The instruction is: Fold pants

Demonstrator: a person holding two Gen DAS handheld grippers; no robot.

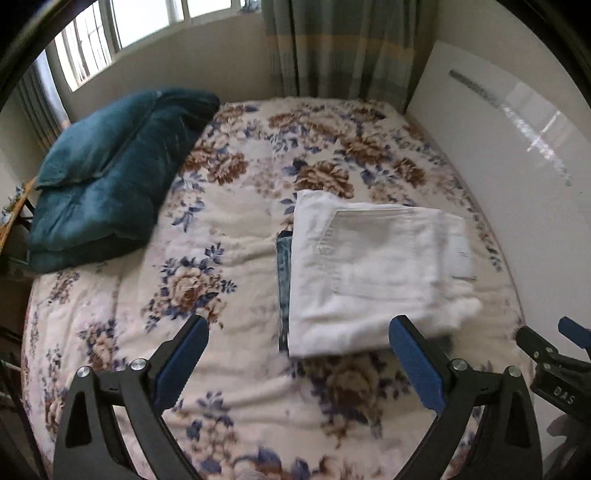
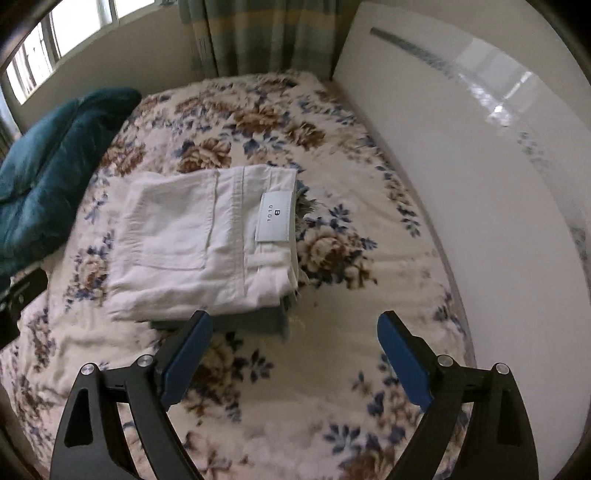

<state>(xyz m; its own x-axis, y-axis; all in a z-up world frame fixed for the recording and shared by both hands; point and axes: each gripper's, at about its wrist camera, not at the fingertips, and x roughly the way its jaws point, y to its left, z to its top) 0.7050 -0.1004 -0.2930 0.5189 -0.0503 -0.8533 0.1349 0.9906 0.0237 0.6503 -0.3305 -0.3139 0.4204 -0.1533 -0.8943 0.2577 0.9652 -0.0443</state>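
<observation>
White pants (image 1: 373,273) lie folded into a flat rectangle on the floral bed cover (image 1: 229,236), back pocket up, on top of folded blue jeans (image 1: 283,273) whose edge shows at the left. In the right wrist view the white pants (image 2: 192,243) show a white brand label (image 2: 275,218), with the jeans (image 2: 258,323) under their near edge. My left gripper (image 1: 301,328) is open and empty, above the bed just short of the pants' near edge. My right gripper (image 2: 293,325) is open and empty near the stack's near right corner; it also shows in the left wrist view (image 1: 546,341).
A folded teal blanket (image 1: 107,181) lies at the bed's left side. A glossy white board (image 1: 517,177) runs along the bed's right edge. Curtains (image 1: 343,48) and a window (image 1: 122,33) are behind the bed.
</observation>
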